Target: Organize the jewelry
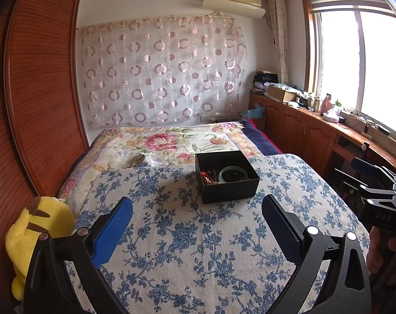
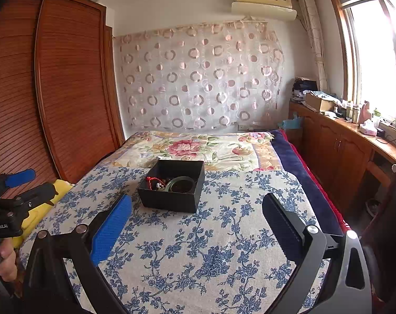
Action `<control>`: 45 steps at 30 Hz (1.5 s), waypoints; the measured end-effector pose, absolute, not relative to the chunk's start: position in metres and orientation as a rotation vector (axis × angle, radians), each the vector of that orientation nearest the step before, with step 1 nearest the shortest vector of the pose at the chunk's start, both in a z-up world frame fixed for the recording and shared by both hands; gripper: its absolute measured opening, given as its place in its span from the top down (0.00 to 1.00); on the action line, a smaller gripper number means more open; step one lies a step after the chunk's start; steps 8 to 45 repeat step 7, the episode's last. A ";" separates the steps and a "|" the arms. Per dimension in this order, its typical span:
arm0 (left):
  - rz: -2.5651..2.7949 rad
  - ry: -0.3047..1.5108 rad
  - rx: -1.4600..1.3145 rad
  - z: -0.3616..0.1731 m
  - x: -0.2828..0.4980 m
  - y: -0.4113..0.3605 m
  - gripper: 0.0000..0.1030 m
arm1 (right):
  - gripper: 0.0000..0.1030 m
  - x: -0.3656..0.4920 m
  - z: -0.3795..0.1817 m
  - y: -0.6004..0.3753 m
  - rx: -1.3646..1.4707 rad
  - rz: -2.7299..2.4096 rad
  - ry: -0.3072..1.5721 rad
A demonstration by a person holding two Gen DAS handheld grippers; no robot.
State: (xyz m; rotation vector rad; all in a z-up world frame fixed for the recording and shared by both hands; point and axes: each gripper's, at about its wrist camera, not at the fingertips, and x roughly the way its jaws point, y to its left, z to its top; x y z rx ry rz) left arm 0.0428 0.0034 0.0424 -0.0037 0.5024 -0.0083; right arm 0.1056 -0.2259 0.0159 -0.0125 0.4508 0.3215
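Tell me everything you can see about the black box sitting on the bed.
The black box is a small, square, open-topped container, matte, probably cardboard, with no lid in view. It sits upright and flat on the blue floral cloth over the bed, turned slightly so one corner faces the cameras. Inside lie a pale green bangle, a red cord piece and mixed beads, loosely heaped. Neither gripper touches it; both hang short of it, open.

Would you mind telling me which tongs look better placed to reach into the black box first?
Probably the left tongs: the black box sits just ahead of their open gap. From the right tongs, also open, the box lies off to the left. It is a slight edge.
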 end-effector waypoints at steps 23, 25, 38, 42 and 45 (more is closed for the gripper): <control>-0.010 0.510 -0.011 0.043 0.044 0.007 0.07 | 0.02 0.105 0.019 -0.225 -0.011 0.324 0.452; -0.010 0.510 -0.011 0.043 0.044 0.007 0.07 | 0.02 0.105 0.019 -0.225 -0.011 0.324 0.452; -0.010 0.510 -0.011 0.043 0.044 0.007 0.07 | 0.02 0.105 0.019 -0.225 -0.011 0.324 0.452; -0.010 0.510 -0.011 0.043 0.044 0.007 0.07 | 0.02 0.105 0.019 -0.225 -0.011 0.324 0.452; -0.010 0.510 -0.011 0.043 0.044 0.007 0.07 | 0.02 0.105 0.019 -0.225 -0.011 0.324 0.452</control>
